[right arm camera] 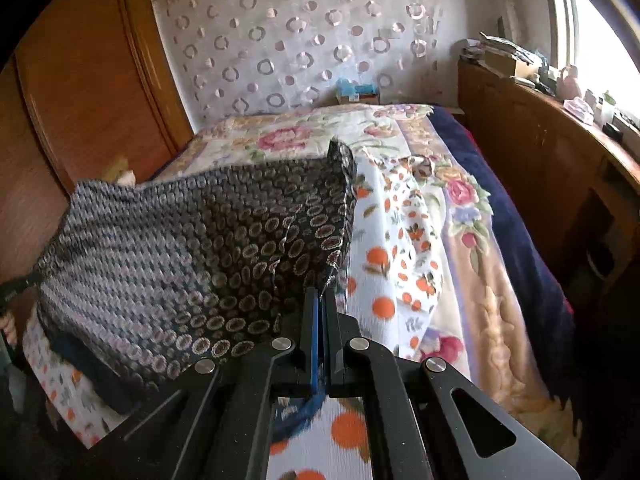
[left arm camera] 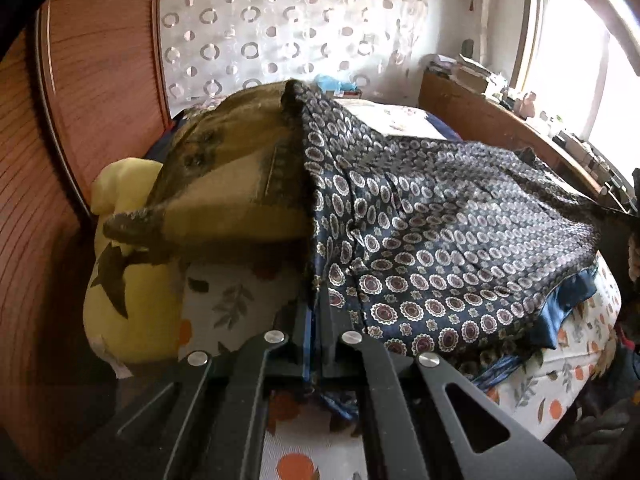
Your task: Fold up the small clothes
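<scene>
Dark blue satin, printed all over with small ringed medallions: that is the cloth [left arm camera: 448,232] you hold stretched above the bed [right arm camera: 472,216]. Your left gripper [left arm camera: 314,320] is clenched on one edge of it, the two fingers pressed together with the fabric rising straight out from between them. Your right gripper [right arm camera: 320,312] is clenched on another edge in the same way, its jaws closed to a thin slit with a blue hem caught inside.

From your left wrist camera, the cloth runs from the fingers away to the right, sagging a little in the middle, and its far corner is pulled taut toward the other gripper at the right edge of the view. A plain blue hem [left arm camera: 568,308] hangs under its lower side. A second panel [left arm camera: 236,160], olive-yellow and translucent with a dark border, drapes off to the left of your fingers, over a yellow pillow [left arm camera: 128,280] with a dark star on it.

From your right wrist camera, the cloth spreads to the left, lifted off the bed, with one corner [right arm camera: 340,156] standing up in the middle of the view. Its far left end is drawn to a point at the frame's edge.

Under the cloth lies a white sheet [right arm camera: 384,280] with orange fruit print, and beyond that a floral blanket [right arm camera: 304,136]. A wooden wardrobe [right arm camera: 88,88] stands to the left, a patterned curtain [right arm camera: 304,40] hangs behind the bed, and a cluttered wooden ledge [right arm camera: 536,128] runs under the window on the right.
</scene>
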### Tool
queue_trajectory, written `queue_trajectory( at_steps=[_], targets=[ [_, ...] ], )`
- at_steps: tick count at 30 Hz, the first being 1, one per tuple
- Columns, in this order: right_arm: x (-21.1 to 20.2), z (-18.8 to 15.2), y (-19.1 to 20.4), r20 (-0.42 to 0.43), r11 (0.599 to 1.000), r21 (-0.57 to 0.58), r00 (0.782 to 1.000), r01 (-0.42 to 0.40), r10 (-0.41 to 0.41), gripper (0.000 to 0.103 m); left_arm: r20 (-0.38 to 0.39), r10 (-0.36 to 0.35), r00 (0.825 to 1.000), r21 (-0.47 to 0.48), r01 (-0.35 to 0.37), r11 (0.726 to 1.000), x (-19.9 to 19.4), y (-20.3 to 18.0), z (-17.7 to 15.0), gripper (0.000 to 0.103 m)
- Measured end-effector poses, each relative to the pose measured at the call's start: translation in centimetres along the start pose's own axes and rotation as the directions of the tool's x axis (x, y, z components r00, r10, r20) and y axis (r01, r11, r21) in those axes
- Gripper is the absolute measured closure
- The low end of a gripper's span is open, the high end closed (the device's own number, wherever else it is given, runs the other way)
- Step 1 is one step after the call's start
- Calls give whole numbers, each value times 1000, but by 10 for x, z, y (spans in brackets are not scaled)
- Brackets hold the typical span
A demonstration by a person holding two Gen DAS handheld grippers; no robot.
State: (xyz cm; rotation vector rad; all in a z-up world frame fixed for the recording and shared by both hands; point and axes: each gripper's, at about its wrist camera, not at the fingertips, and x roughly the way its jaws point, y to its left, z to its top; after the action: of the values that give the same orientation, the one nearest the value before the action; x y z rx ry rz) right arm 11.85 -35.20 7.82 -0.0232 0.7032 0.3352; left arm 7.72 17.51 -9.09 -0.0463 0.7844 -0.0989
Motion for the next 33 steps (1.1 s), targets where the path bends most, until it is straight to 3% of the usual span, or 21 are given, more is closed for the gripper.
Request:
queue_trajectory(
  at_steps=[8, 9, 12, 13, 15, 17, 21, 33],
  targets=[
    [5, 0, 6, 0, 997, -31, 998, 70, -70, 102, 18, -3, 1000, -2, 3, 1000, -2, -3, 3, 99],
    [3, 2, 8, 8, 997, -34, 997, 74, -74, 101, 25, 2, 1000, 1, -2, 1000, -4, -5, 2, 93],
    [0, 3, 15, 27, 996, -45, 997, 80, -78, 94, 58, 1, 998, -3, 0, 1000, -13, -11, 0, 54],
    [0, -1, 15, 27, 996, -50, 997, 74, -72, 91, 66, 2, 998, -8, -1, 1000, -15, -12, -1, 49],
    [-1, -4, 19, 34, 996, -62, 998, 60, -58, 70, 71, 5, 997, -13, -4, 1000, -17, -14, -2, 42],
    [-2, -7, 25, 36, 996, -75, 998, 53, -50, 60, 74, 4, 997, -18, -3, 1000, -18, -16, -4, 40],
    [0, -17, 38, 15, 993, -111, 999, 44, -43, 53, 56, 10, 998, -26, -9, 1000, -13, -18, -9, 40],
    [21, -42, 100, -55, 972, -225, 997, -69, 58, 52, 22, 31, 999, -51, -30, 998, -6, -18, -21, 40]
  ],
)
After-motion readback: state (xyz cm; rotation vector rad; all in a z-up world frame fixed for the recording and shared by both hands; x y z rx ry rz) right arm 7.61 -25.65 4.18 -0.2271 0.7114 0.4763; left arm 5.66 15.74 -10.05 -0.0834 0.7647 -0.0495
